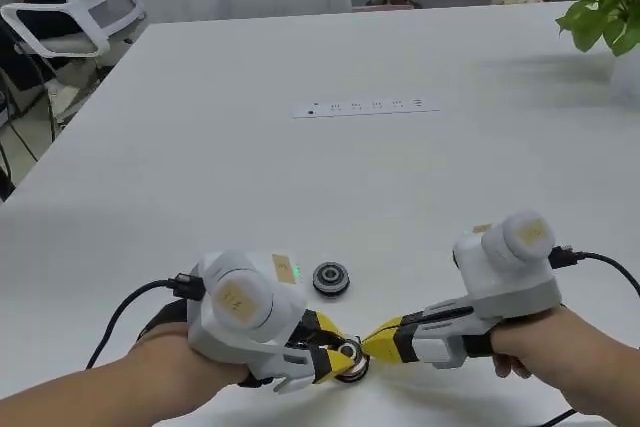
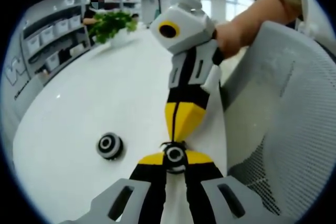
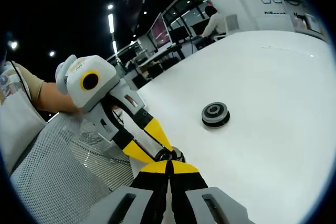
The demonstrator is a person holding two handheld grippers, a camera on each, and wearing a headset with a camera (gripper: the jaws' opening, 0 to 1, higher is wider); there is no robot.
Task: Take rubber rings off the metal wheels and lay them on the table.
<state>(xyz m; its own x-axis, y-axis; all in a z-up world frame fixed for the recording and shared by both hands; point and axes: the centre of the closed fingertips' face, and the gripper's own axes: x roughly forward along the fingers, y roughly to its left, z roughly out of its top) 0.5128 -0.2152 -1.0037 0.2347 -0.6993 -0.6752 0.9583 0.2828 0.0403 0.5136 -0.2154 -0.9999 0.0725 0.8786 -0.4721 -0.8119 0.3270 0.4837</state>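
I clamp the metal wheel (image 2: 175, 155) in the fingers of my left gripper (image 1: 336, 360) to steady it; the right gripper (image 3: 168, 167), fingers pressed together, pinches its rubber ring (image 3: 177, 155) for peeling.

The head view is looking down and forward from above the near edge of the bench (image 1: 200, 147), at mid range. The loose wheel (image 1: 331, 278) is lying just beyond the left gripper (image 1: 335, 359) and right gripper (image 1: 372, 345).

The left gripper view is sitting low over the bench and looking along its jaws at the held wheel (image 2: 175, 155) from very close. The loose wheel (image 2: 109, 146) is showing to its left.

The right gripper view is facing the opposite way, equally close. Here the loose wheel (image 3: 216, 114) is showing up and right of the held wheel (image 3: 170, 156).

All three views are sharing both wheels, and each gripper view is looking straight at the other gripper.
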